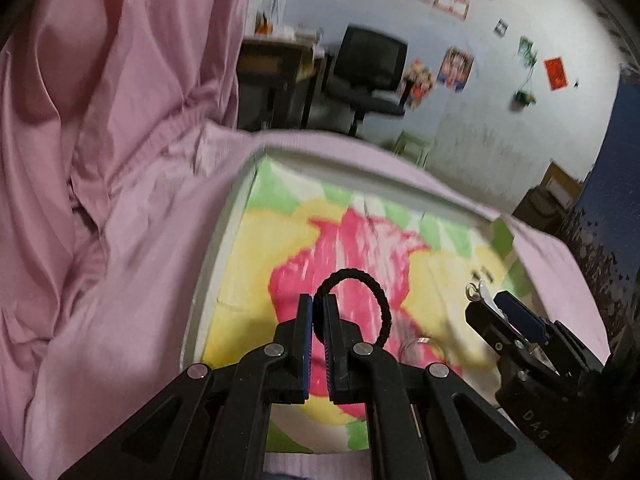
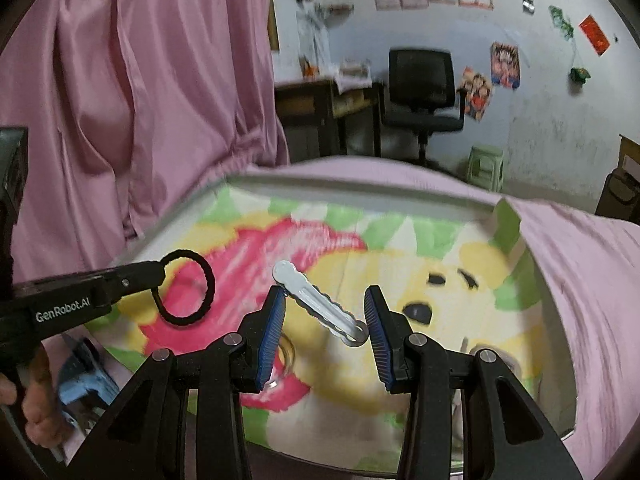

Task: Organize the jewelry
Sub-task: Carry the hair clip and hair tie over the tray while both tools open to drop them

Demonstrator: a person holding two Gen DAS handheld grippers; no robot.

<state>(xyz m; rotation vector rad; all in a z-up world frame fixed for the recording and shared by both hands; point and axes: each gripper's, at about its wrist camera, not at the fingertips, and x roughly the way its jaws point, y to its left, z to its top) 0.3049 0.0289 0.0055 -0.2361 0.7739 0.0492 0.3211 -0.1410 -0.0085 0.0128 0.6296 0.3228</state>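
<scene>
Black hair tie [image 1: 362, 300] pinched in the left gripper [image 1: 319, 312], fingers nearly closed on it, loop hanging above the cartoon blanket [image 2: 400, 240]. Right gripper [image 2: 325, 322] fingers spread wide; white hair clip [image 2: 320, 304] lies between them, contact unclear. Clear ring-shaped object [image 2: 286, 354] beside the clip is blurred, partly hidden. Blanket lies on pink sheet [image 2: 580, 264]. Office chair [image 2: 424, 92] beyond.

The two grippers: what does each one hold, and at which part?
The left gripper pinches the black hair tie at one spot on its loop. The right gripper is open around the white hair clip; whether it grips is unclear.
</scene>
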